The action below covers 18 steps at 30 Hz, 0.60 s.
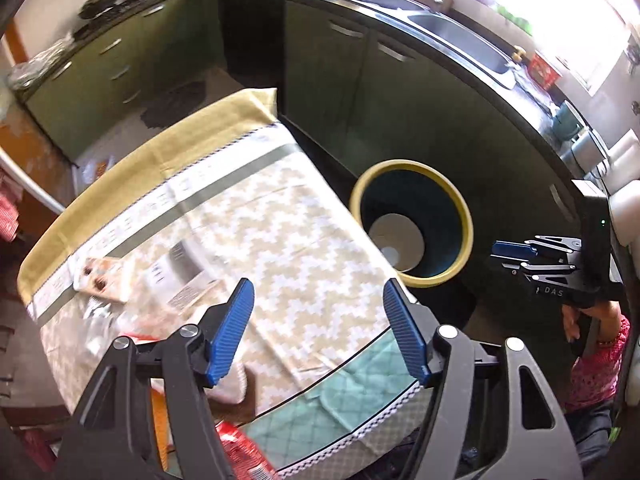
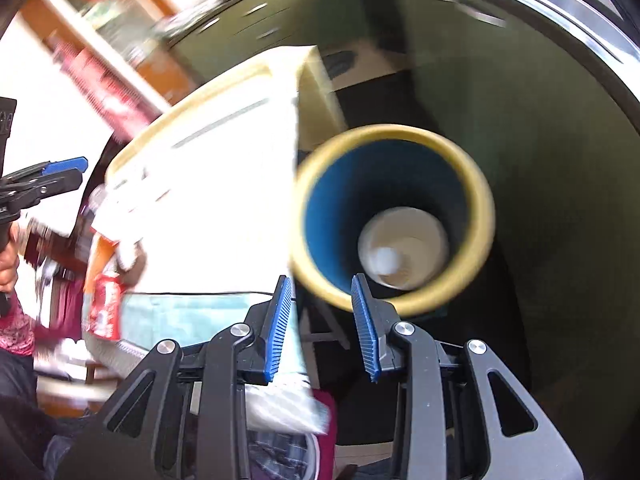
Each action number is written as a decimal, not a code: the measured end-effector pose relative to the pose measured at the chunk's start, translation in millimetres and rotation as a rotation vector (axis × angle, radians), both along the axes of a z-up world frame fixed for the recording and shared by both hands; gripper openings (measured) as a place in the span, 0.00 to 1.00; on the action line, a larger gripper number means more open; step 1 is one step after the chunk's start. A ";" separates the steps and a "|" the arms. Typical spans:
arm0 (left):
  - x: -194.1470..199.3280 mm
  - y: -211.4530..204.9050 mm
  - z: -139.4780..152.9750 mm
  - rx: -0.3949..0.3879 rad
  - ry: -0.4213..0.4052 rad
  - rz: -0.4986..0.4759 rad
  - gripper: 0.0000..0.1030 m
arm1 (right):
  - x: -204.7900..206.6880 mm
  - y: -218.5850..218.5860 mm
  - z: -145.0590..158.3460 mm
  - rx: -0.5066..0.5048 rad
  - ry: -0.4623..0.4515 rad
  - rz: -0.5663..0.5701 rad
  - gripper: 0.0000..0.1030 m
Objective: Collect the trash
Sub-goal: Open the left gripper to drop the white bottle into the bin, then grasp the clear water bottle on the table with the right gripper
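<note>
A blue bin with a yellow rim (image 1: 412, 224) stands on the floor right of the table; a white paper cup (image 1: 396, 242) lies in it. The right wrist view, blurred, shows the bin (image 2: 394, 216) and the cup (image 2: 402, 252) from above. My left gripper (image 1: 318, 292) is open and empty over the table's near end. My right gripper (image 2: 320, 286) is open and empty just before the bin's near rim; it also shows in the left wrist view (image 1: 516, 256). Trash lies on the table's left side: a flat snack box (image 1: 102, 276), clear wrappers (image 1: 100, 320) and a red packet (image 1: 240, 452).
The table (image 1: 256, 216) has a patterned cloth and a green towel (image 1: 344, 392) at its near end. Dark green cabinets (image 1: 360, 92) and a counter with a sink (image 1: 452, 28) curve behind the bin. The person's arm in a pink sleeve (image 1: 596, 368) is at right.
</note>
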State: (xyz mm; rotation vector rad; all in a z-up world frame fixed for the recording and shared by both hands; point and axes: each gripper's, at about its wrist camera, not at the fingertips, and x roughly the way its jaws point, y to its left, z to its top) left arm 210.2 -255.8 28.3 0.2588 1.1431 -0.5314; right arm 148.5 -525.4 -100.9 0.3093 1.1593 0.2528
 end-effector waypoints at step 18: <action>-24.0 233.9 -22.6 -0.020 0.000 0.322 0.70 | 129.9 311.0 19.7 -0.521 -0.215 1.009 0.64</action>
